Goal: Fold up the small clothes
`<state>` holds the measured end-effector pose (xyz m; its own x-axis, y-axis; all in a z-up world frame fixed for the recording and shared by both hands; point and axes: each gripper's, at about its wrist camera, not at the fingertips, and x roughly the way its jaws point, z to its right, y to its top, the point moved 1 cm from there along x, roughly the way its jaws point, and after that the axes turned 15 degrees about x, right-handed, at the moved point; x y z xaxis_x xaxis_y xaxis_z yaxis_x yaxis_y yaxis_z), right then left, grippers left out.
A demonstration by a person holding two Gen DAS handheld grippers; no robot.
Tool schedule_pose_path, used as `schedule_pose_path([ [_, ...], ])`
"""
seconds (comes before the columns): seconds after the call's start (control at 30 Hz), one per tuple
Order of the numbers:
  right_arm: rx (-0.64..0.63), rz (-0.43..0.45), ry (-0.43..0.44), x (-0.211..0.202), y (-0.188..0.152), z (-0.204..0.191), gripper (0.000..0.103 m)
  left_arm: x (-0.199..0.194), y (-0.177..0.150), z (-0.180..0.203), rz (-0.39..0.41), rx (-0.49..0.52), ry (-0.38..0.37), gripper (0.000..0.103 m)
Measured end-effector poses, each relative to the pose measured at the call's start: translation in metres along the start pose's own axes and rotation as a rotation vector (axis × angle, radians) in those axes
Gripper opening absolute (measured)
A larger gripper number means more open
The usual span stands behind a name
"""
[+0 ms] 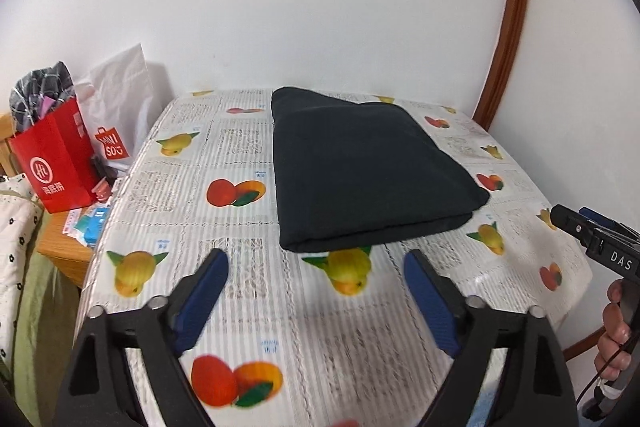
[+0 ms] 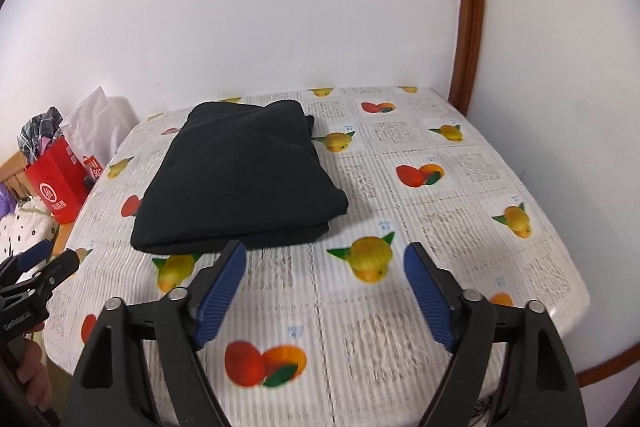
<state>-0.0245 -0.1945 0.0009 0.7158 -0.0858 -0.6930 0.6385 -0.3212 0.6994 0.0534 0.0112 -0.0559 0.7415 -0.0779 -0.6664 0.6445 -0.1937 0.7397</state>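
Observation:
A black garment (image 1: pixel 360 167) lies folded into a thick rectangle on the table with the fruit-print cloth (image 1: pixel 240 307). It also shows in the right wrist view (image 2: pixel 240 179). My left gripper (image 1: pixel 316 263) is open and empty, just in front of the garment's near edge. My right gripper (image 2: pixel 324 255) is open and empty, in front of the garment's near right corner. The right gripper also shows at the right edge of the left wrist view (image 1: pixel 568 217). The left gripper shows at the left edge of the right wrist view (image 2: pixel 60 259).
A red paper bag (image 1: pixel 56 163) with checked cloth and a white bag (image 1: pixel 120 115) stand on a wooden stand left of the table. A white wall is behind, a brown door frame (image 1: pixel 508 27) at the right. The table cloth (image 2: pixel 440 227) lies bare right of the garment.

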Motion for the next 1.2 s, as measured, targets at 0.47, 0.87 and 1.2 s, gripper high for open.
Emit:
schedule_pose_path([
  [0.47,-0.025,0.099,-0.030,-0.084,-0.026,0.005,0.103,-0.071,-0.020,0.021,0.066,0.003,0.025,0.099],
  [0.87,-0.043,0.095,-0.021,-0.090,-0.035,0.006,0.103,-0.079,-0.022,0.022,0.073,0.010,0.053,0.100],
  [1.2,-0.038,0.108,-0.030,-0.098,-0.038,0.008,0.103,-0.085,-0.023,0.022,0.080,0.011,0.046,0.100],
])
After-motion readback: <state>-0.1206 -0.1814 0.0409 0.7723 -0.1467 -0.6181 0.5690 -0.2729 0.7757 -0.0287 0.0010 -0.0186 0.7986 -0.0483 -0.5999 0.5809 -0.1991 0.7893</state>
